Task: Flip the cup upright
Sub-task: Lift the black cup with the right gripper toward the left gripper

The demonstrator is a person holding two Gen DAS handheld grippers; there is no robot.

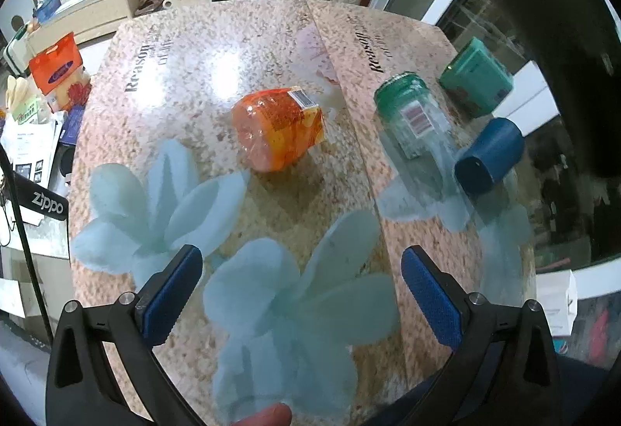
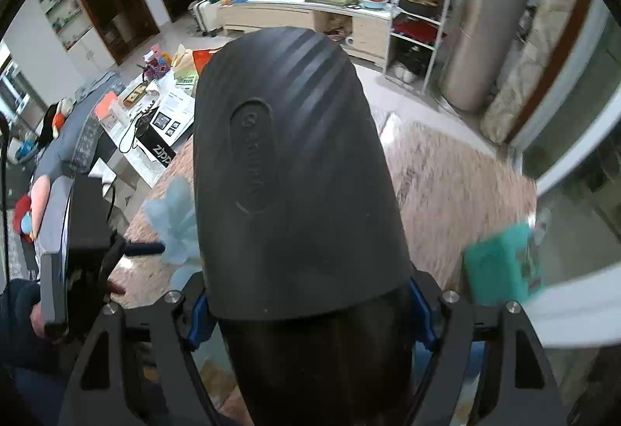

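My right gripper (image 2: 310,313) is shut on a large black ribbed cup (image 2: 295,169), held above the table; it fills the middle of the right wrist view and hides most of the table behind it. The same cup shows as a big dark shape at the upper right of the left wrist view (image 1: 543,37). My left gripper (image 1: 300,270) is open and empty, low over the near part of the round glass table (image 1: 194,49). A small blue cup (image 1: 489,162) lies on its side at the table's right, mouth toward me.
An orange packaged jar (image 1: 277,127) lies at the table's middle. A clear jar with a green lid (image 1: 415,123) and a teal container (image 1: 475,76) lie at the right; the teal container also shows in the right wrist view (image 2: 500,266). A cluttered side table (image 1: 35,138) stands at the left.
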